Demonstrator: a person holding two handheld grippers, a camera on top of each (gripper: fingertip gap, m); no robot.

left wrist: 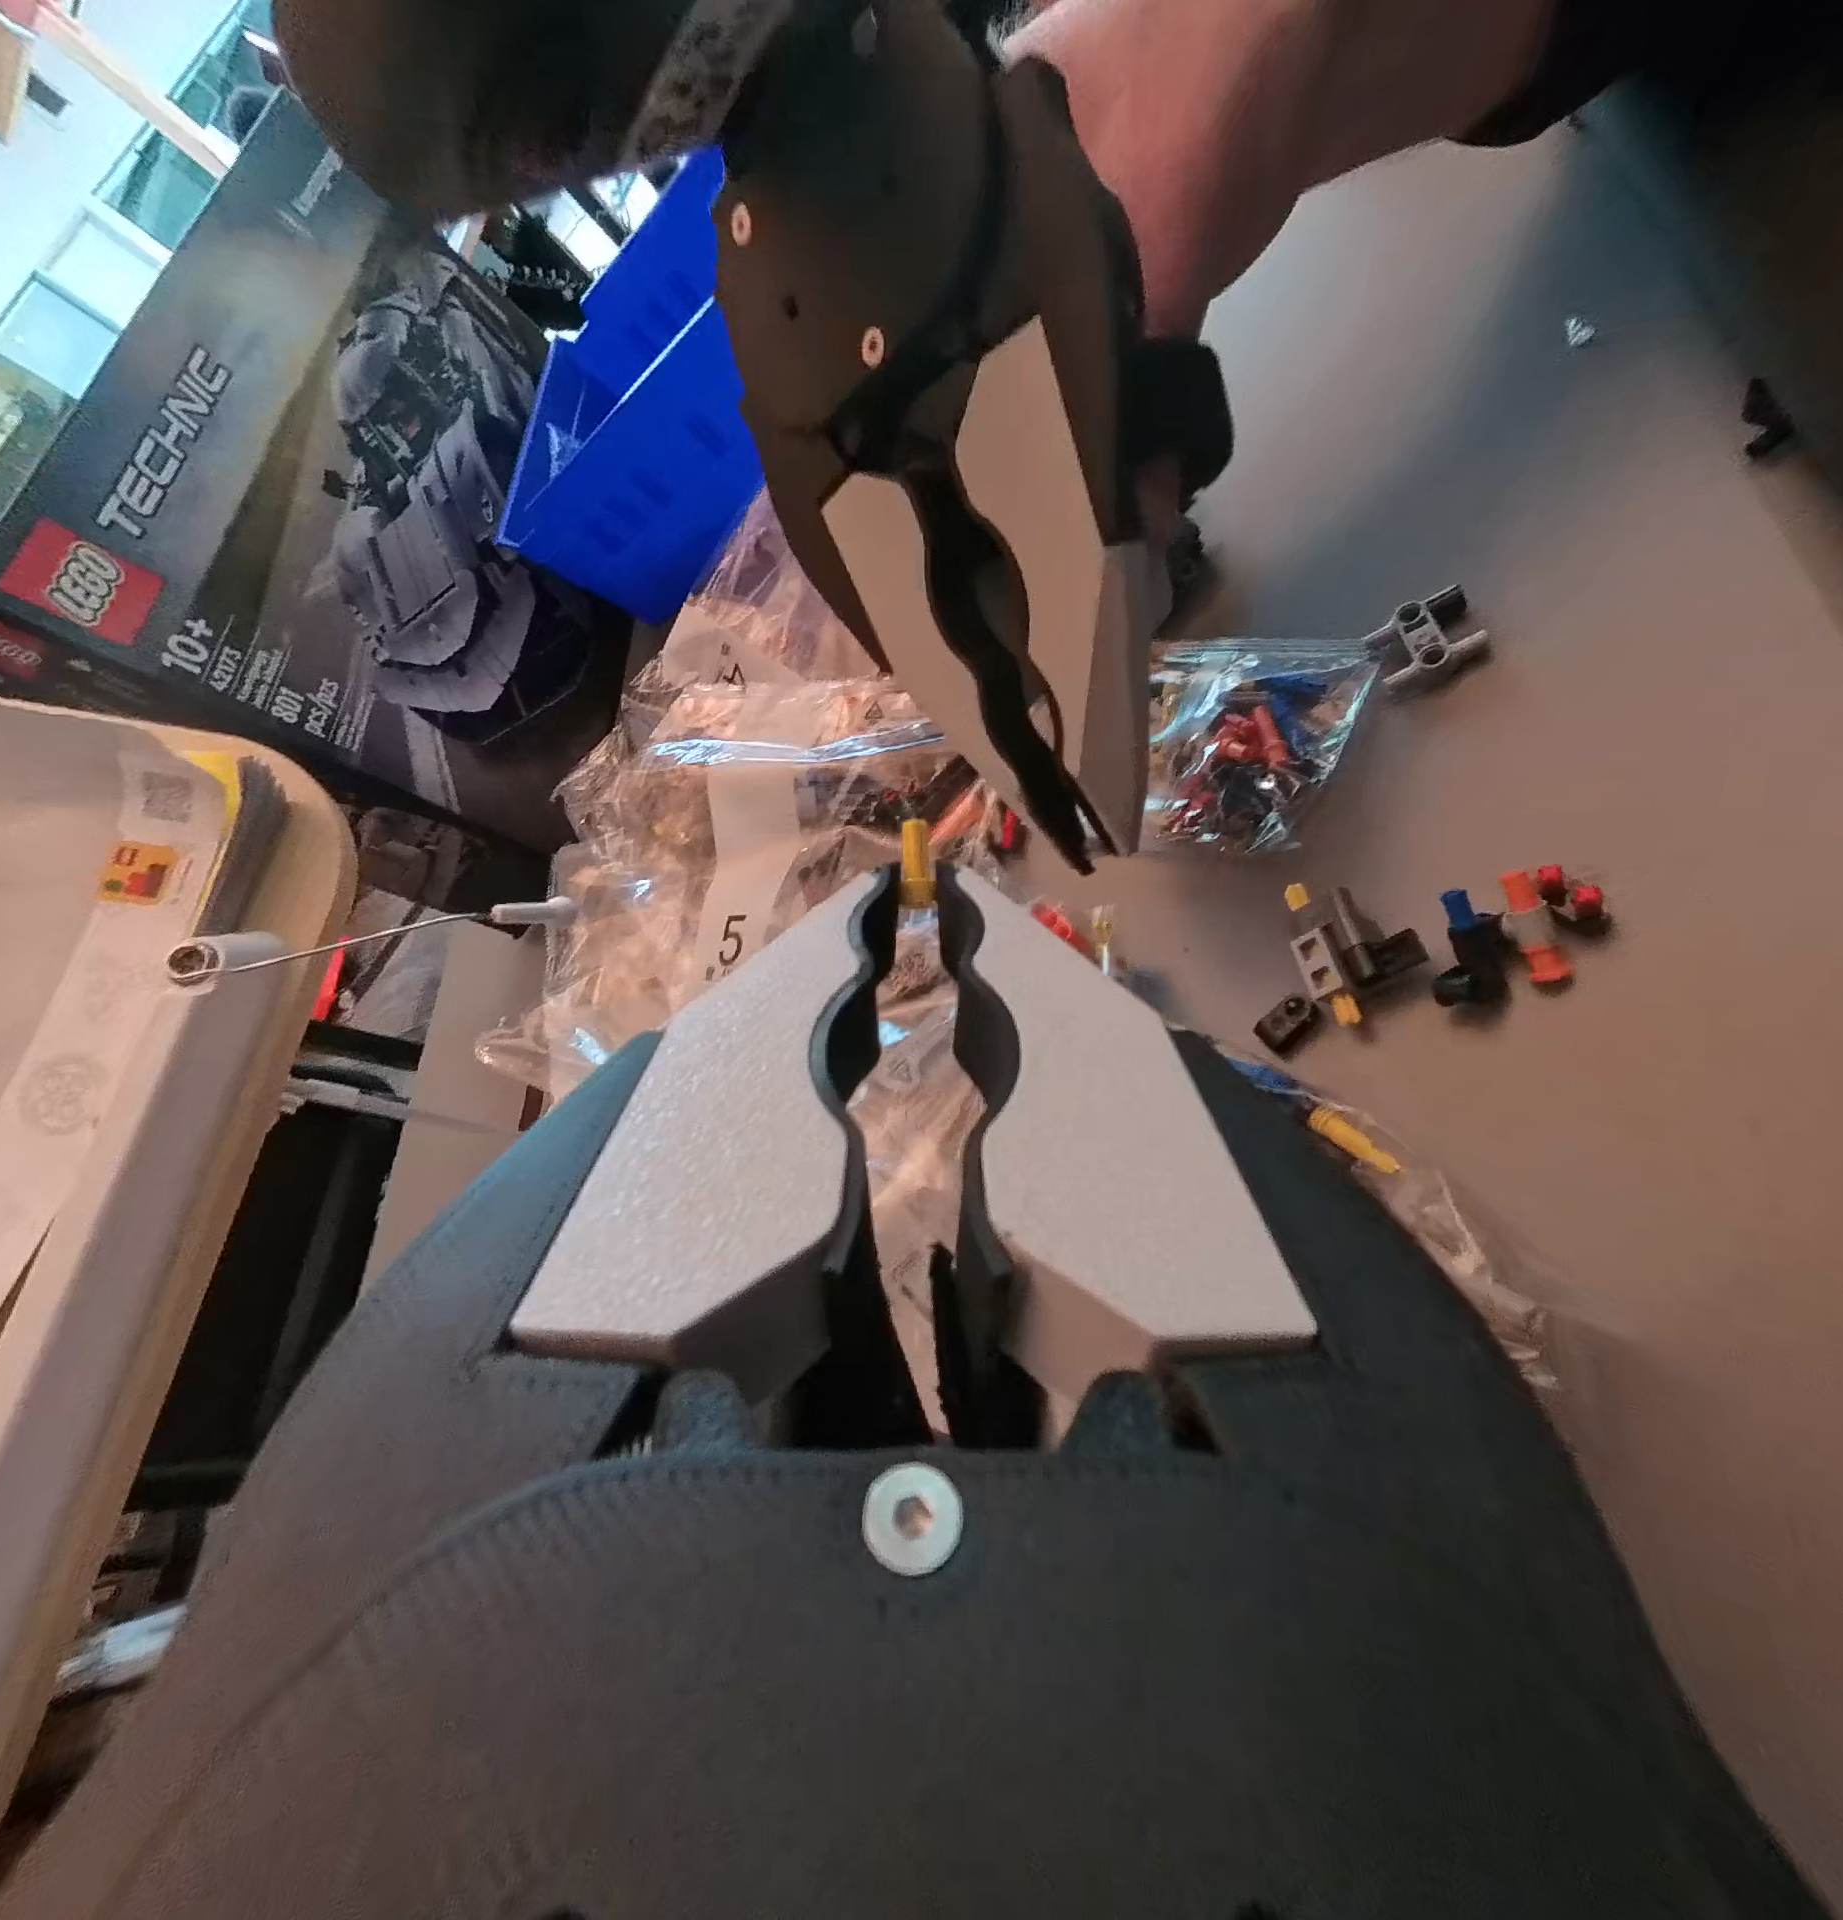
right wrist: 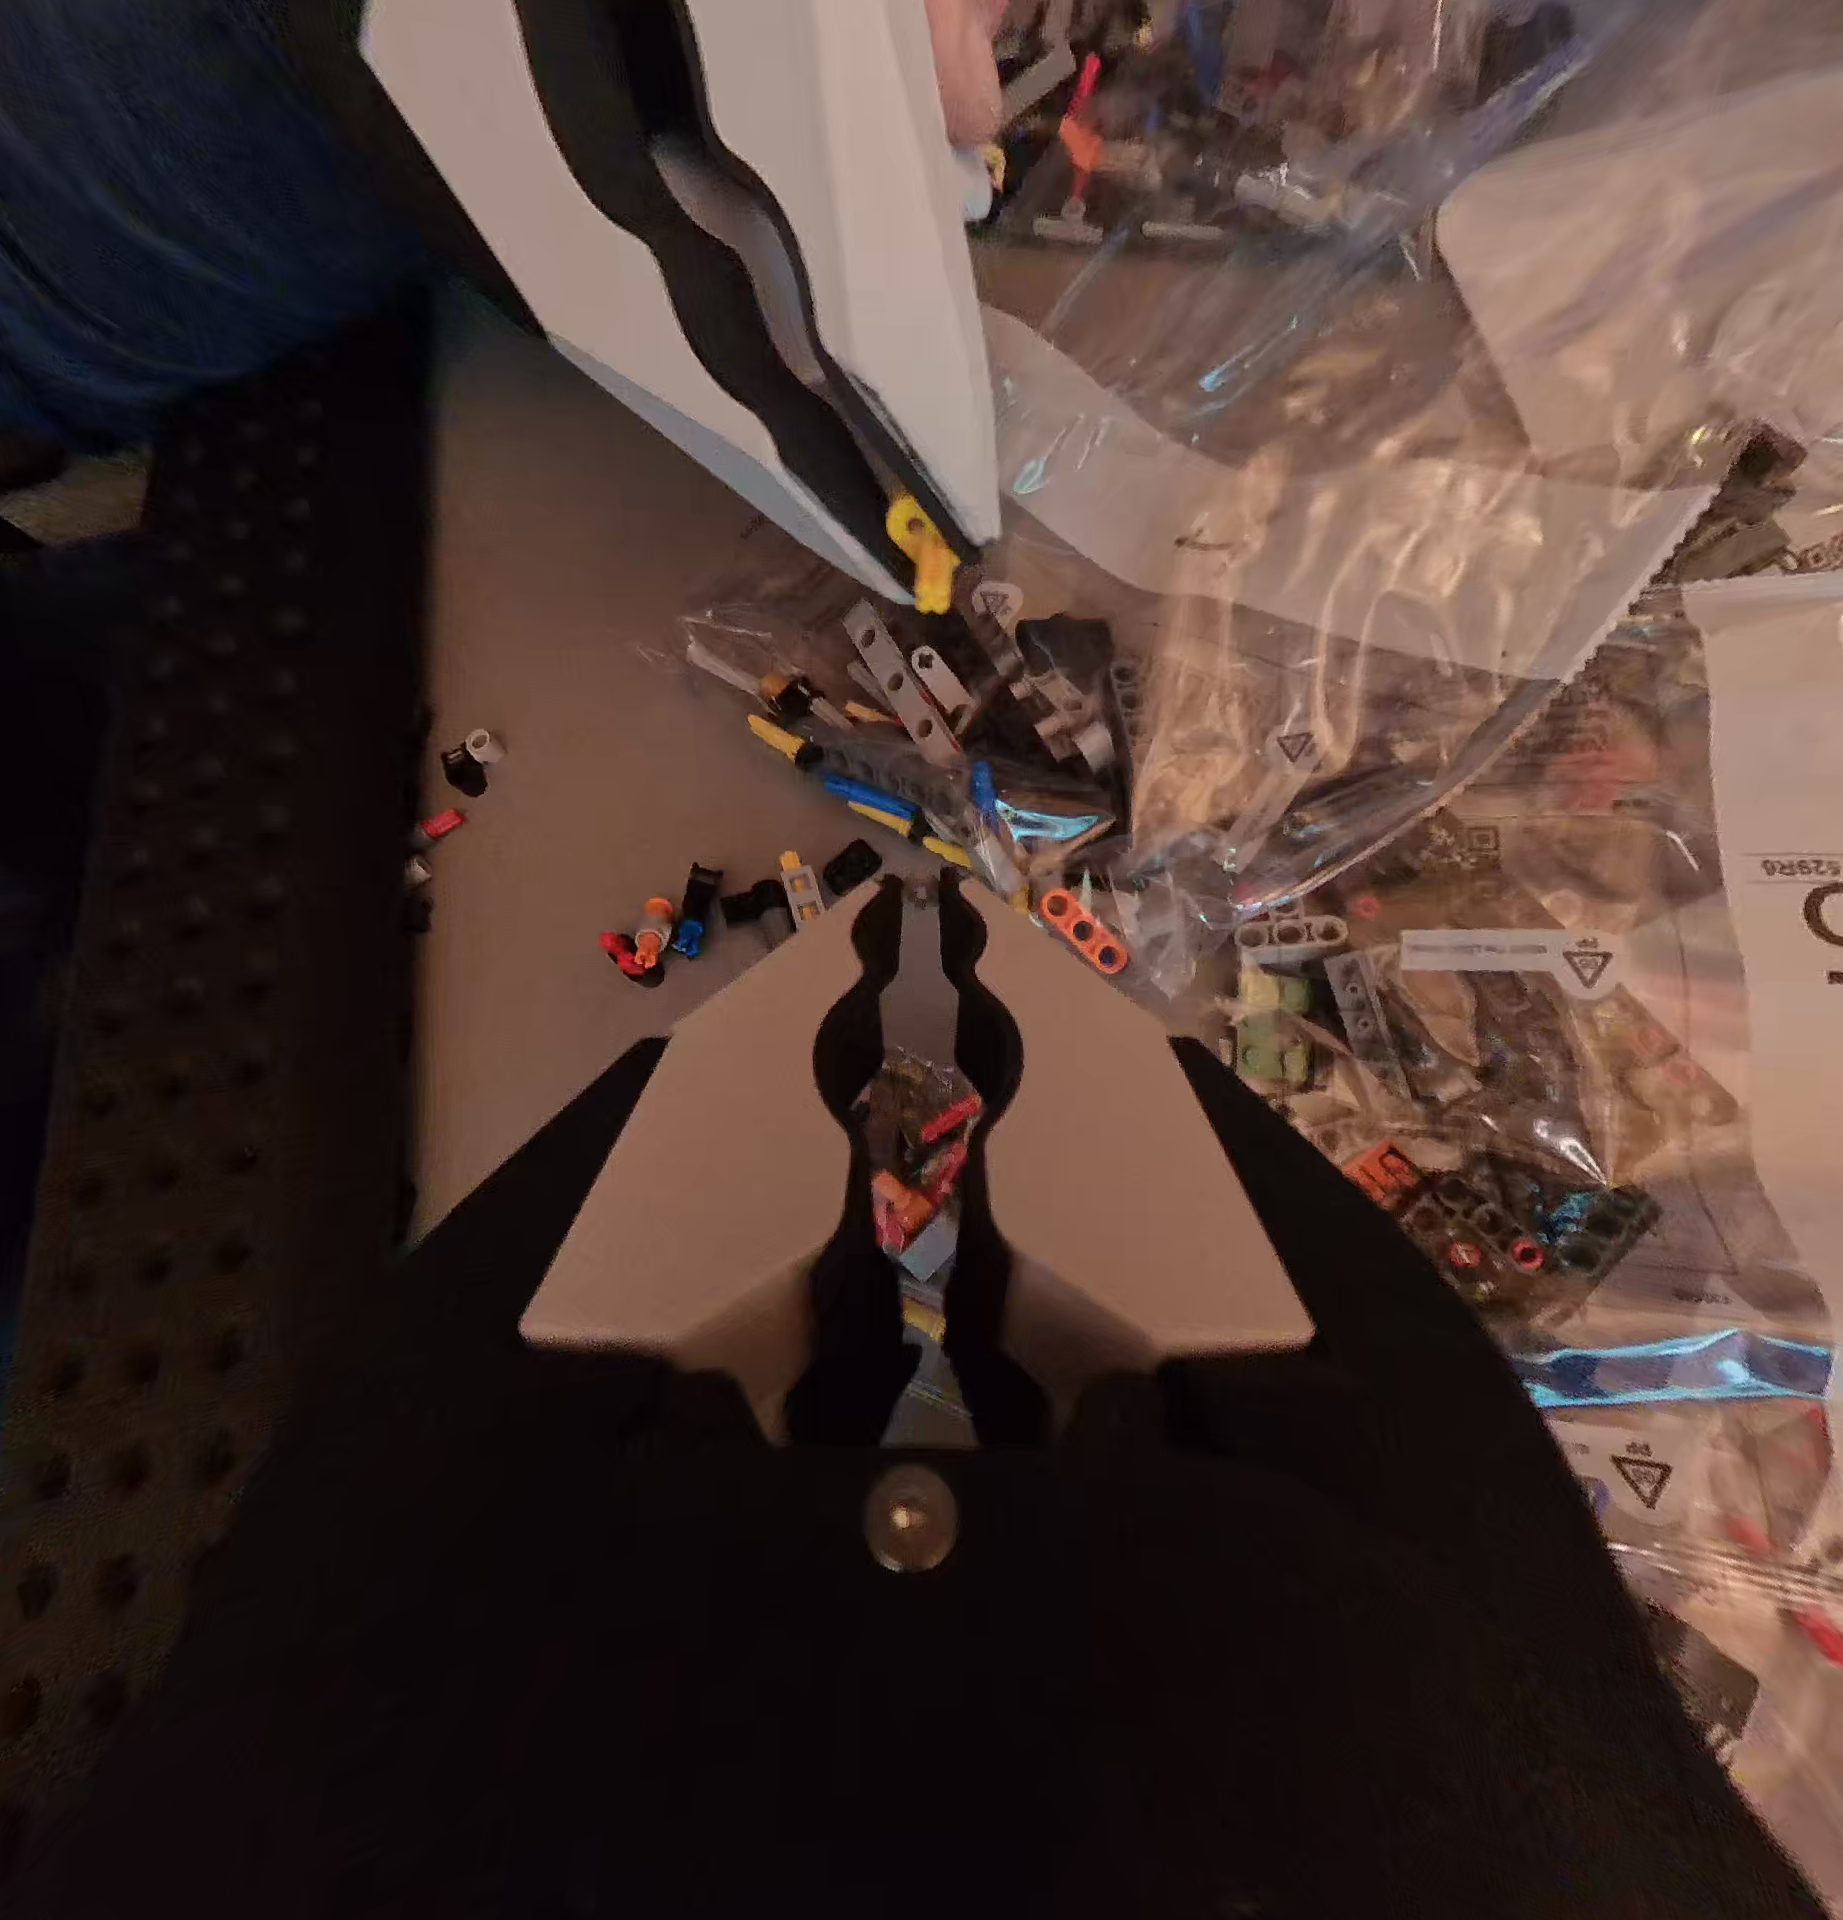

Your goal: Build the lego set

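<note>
My left gripper (left wrist: 915,883) is shut on a small yellow pin (left wrist: 914,860) that sticks out past its tips, held above the clear bags. In the right wrist view it comes in from the top (right wrist: 932,566) with the yellow pin (right wrist: 922,551). My right gripper (right wrist: 917,888) is closed to a narrow gap on what looks like a small grey piece (right wrist: 922,891), hard to make out. In the left wrist view it hangs tip down (left wrist: 1096,854), just right of the yellow pin. Loose small pieces (left wrist: 1416,945) lie on the grey table (left wrist: 1623,1247).
Several clear bags of parts (right wrist: 1416,727) cover the table's middle, and one small bag (left wrist: 1249,738) holds red and blue pins. The set's box (left wrist: 273,499) and a blue bin (left wrist: 636,436) stand behind. A booklet (left wrist: 65,1039) lies left. A black perforated board (right wrist: 221,935) edges the table. Tip to tip, the grippers are about 6 cm apart.
</note>
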